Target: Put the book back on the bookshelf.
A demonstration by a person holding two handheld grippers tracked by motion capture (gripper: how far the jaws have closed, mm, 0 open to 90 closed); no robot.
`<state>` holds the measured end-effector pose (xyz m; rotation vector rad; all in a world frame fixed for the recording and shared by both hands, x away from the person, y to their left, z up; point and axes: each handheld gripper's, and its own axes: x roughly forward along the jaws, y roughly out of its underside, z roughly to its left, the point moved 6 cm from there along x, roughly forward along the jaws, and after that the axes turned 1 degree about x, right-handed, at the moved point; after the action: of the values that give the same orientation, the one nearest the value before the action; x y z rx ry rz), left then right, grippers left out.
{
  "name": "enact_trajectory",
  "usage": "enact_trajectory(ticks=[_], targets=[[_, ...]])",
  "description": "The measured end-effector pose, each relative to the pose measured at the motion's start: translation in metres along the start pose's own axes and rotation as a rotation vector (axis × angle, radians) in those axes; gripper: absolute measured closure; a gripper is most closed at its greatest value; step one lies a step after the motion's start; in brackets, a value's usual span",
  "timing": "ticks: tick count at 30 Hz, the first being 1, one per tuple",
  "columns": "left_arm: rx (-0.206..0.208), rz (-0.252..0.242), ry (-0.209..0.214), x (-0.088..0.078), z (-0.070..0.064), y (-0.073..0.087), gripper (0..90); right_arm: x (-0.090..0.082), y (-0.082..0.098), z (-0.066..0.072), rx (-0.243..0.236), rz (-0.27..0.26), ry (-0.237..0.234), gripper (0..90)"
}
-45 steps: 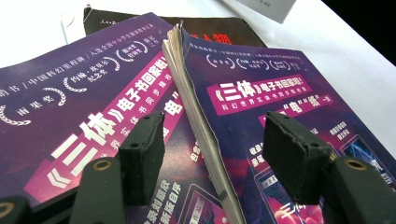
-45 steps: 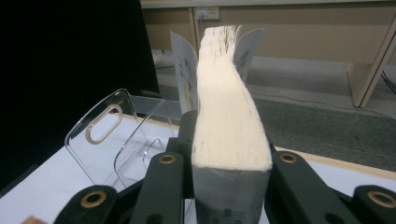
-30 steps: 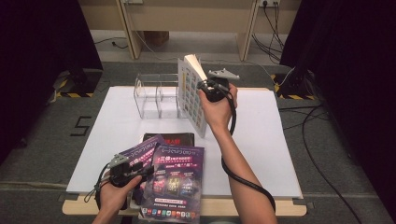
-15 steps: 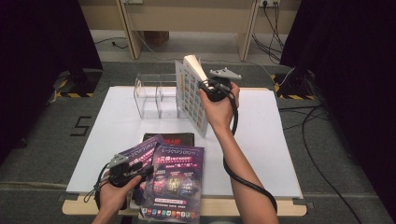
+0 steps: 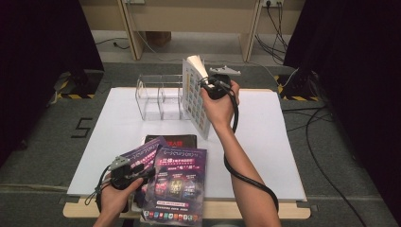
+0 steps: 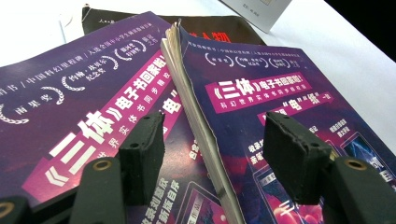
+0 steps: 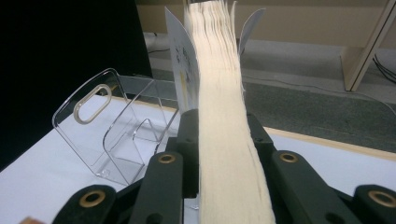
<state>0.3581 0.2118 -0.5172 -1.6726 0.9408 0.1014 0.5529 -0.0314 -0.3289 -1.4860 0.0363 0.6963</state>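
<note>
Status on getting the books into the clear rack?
Nothing is filed yet: the clear rack holds no books. In hand: the right gripper, whose jaws have just been closing, clamps a white book upright beside the rack. Left: two purple books and a dark one lie flat near the front edge, the left gripper open over them.

On the surface (image 5: pixel 265 142), a clear divided rack (image 5: pixel 158 97) stands toward the far edge. Just to its right, a book (image 5: pixel 196 97) is held upright in the right tongs (image 5: pixel 208 85), above the surface. At the near edge lie two magazines: one (image 5: pixel 177 182) overlaps the other (image 5: pixel 142 158) at its left, and both rest on a third book (image 5: pixel 175 140) behind them. The left tongs (image 5: pixel 137 176) sit over the magazines.
</note>
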Motion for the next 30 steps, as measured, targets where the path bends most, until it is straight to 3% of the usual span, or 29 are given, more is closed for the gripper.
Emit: enact_trajectory(ticks=[7,16,24,30], targets=[[-0.006,-0.005,0.001,0.0,0.0,0.0,38.1,0.003,-0.011,0.003,0.013,0.0,-0.006,74.7],[-0.007,-0.003,0.002,0.0,0.001,0.0,38.1,0.017,-0.028,0.006,0.014,-0.042,0.01,74.8],[-0.009,-0.003,0.002,0.0,0.002,0.0,38.3,0.035,-0.022,0.006,0.017,-0.028,0.024,74.7],[-0.015,0.0,0.006,0.0,0.002,0.001,38.3,0.034,-0.02,0.005,0.015,-0.027,0.025,74.3]])
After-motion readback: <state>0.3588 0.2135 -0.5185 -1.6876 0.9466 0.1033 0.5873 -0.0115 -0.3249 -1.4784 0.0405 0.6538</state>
